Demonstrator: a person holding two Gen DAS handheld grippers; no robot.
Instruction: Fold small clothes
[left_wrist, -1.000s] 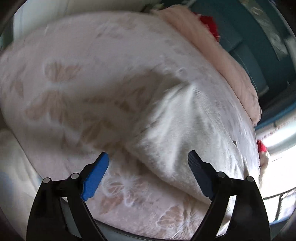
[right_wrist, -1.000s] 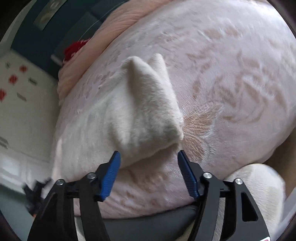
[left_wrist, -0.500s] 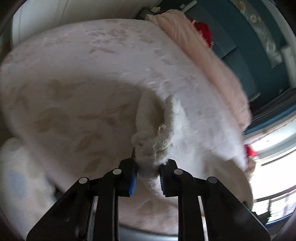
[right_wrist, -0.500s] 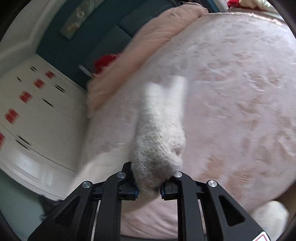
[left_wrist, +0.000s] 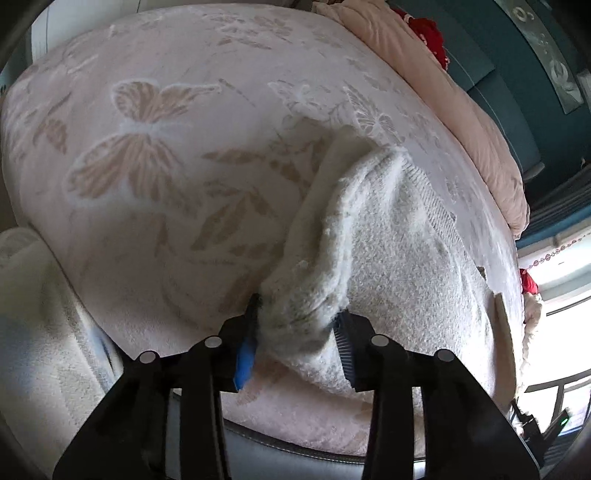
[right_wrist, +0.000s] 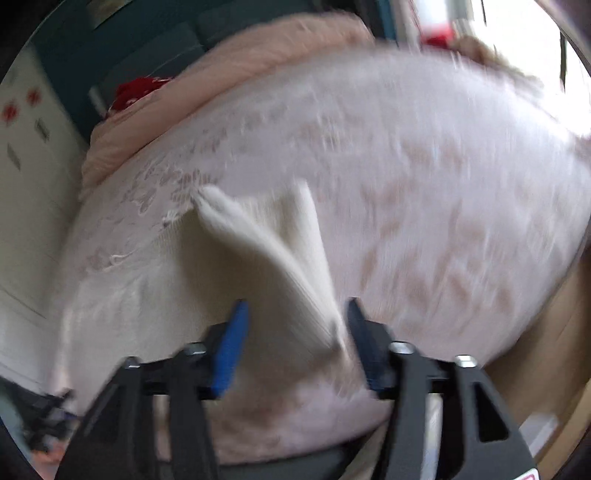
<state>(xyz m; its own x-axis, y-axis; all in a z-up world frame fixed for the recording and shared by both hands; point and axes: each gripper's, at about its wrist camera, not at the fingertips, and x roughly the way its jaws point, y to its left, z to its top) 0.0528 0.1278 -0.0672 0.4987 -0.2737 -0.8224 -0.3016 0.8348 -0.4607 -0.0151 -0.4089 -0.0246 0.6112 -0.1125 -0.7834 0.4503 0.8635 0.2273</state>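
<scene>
At lower centre of both views, the left gripper (left_wrist: 295, 343) pinched a fluffy white garment (left_wrist: 388, 266) on the butterfly-print bedspread (left_wrist: 166, 155), the right gripper (right_wrist: 295, 343) gaped half-open around its fold, apparently letting go, so smoothing seemed next.

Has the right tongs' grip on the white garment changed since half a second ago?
Yes. The right tongs were clamped on the white garment; now they stand apart, with the cloth lying loose between them on the butterfly bedspread.

Right hand-held gripper (right_wrist: 291, 343) opened off white garment (right_wrist: 258, 266), left hand-held gripper (left_wrist: 295, 345) parted slightly, garment lowered.
</scene>
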